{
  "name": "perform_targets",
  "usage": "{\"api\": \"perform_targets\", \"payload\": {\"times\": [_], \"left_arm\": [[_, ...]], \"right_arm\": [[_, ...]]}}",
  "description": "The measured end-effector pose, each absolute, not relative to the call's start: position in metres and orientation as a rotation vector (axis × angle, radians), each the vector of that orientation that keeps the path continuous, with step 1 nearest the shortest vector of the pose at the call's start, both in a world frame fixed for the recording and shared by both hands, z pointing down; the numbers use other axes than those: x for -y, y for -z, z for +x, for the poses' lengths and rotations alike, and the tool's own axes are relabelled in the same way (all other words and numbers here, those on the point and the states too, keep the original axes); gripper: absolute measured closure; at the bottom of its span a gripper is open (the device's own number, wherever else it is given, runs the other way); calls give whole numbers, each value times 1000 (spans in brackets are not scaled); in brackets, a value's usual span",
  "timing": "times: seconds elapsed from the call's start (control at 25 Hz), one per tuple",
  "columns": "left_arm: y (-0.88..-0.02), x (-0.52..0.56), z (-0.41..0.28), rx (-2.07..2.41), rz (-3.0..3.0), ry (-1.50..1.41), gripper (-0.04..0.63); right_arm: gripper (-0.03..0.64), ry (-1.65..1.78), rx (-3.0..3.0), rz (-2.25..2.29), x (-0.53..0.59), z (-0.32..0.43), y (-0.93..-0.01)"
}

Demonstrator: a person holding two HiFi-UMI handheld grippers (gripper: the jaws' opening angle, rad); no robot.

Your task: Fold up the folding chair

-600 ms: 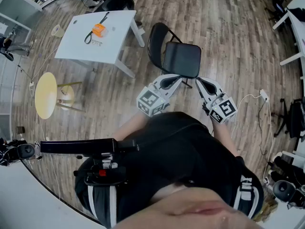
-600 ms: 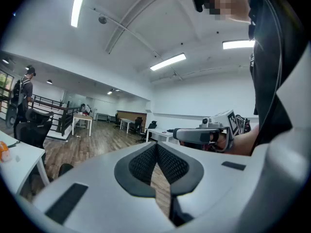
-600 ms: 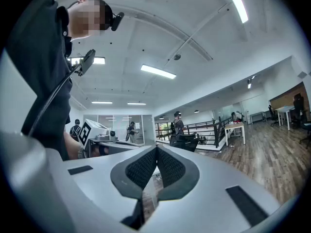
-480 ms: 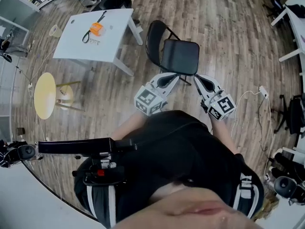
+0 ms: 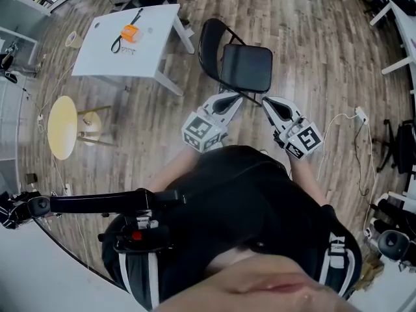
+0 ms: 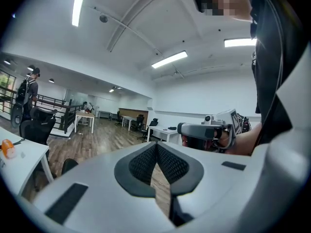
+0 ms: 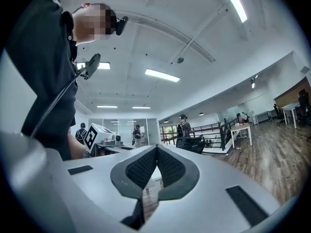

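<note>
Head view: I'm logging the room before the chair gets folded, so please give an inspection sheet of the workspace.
Surface: wooden plank floor.
Job's things: black folding chair, unfolded, standing upright.
Clutter: orange object on white table; round yellow stool.
Grippers: left gripper and right gripper both shut, empty, near the seat's front edge.
Cables: white cable lying on the floor.
Surroundings: white desk; people far off.

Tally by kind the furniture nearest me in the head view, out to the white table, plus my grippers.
Folding chair: 1
White table: 1
Yellow stool: 1
Grippers, left gripper and right gripper, both shut and empty: 2
Total: 5
</note>
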State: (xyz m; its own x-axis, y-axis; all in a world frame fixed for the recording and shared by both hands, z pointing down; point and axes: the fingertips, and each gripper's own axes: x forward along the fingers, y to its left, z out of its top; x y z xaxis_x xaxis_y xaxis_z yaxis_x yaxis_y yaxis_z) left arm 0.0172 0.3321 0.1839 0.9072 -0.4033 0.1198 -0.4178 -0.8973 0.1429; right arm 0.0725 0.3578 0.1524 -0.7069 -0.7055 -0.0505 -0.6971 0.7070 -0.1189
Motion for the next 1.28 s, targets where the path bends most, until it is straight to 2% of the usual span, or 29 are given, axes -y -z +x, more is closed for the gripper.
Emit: {"api": "perform_targets", "payload": {"times": [0.56, 1.28], "left_arm": [[-187, -334, -10, 595, 2902, -102, 591], [-206, -280, -93, 573, 2892, -119, 591]], "right_arm": [[607, 168, -2830, -1095, -364, 45, -163], [607, 218, -2767, -1264, -306, -27, -182]]}}
